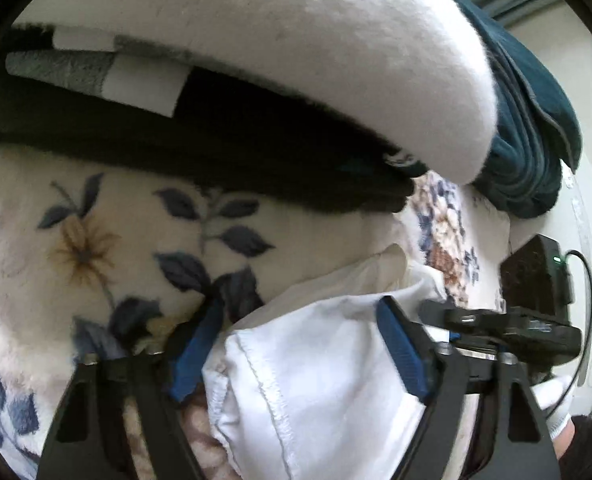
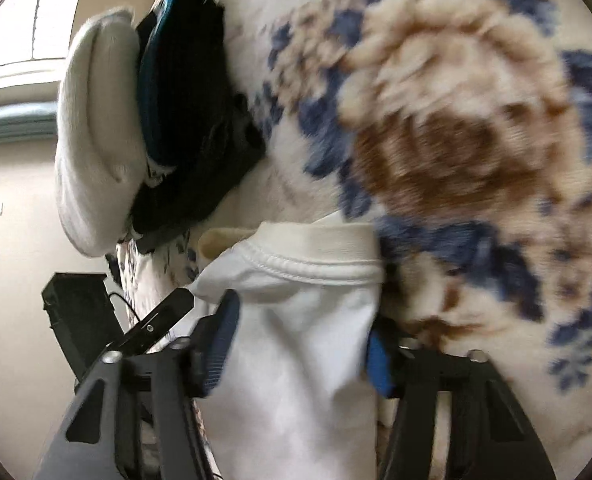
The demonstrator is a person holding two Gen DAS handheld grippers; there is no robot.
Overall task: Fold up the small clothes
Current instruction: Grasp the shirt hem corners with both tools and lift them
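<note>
Jaws of the left gripper (image 1: pixel 296 344) stand apart with the white garment (image 1: pixel 316 380) bunched between the blue pads (image 1: pixel 402 352); the right-hand pad touches the cloth, the left-hand pad at 9 o'clock sits at its hemmed edge, and a firm pinch can't be confirmed, so grip unclear. Jaws of the right gripper (image 2: pixel 300 344) likewise straddle the same white garment (image 2: pixel 296 340), blue pads (image 2: pixel 220 344) against the fabric on both sides, whether clamped or loose can't tell. Garment lies on a fleece floral blanket (image 1: pixel 96 240) with blue leaves and tan flowers; in the right wrist view the blanket (image 2: pixel 456 120) fills 12 to 3 o'clock, blurred. Ribbed neckband (image 2: pixel 316 264) of the garment sits at 12 o'clock from the right gripper, a cream inner layer just above it. Stack of folded clothes at 12 o'clock in the left wrist view: white fuzzy piece (image 1: pixel 296 40) on top, black garment (image 1: pixel 216 152) under it, teal garment (image 1: pixel 536 140) at 2 o'clock. Same stack in the right wrist view at 10 o'clock, white fuzzy piece (image 2: pixel 96 128) beside dark ones (image 2: pixel 192 120). Black box (image 1: pixel 536 280) with a green light and cable at 3 o'clock. White-gloved hand (image 1: pixel 556 400) at 4 o'clock, lower edge of the left wrist view.
</note>
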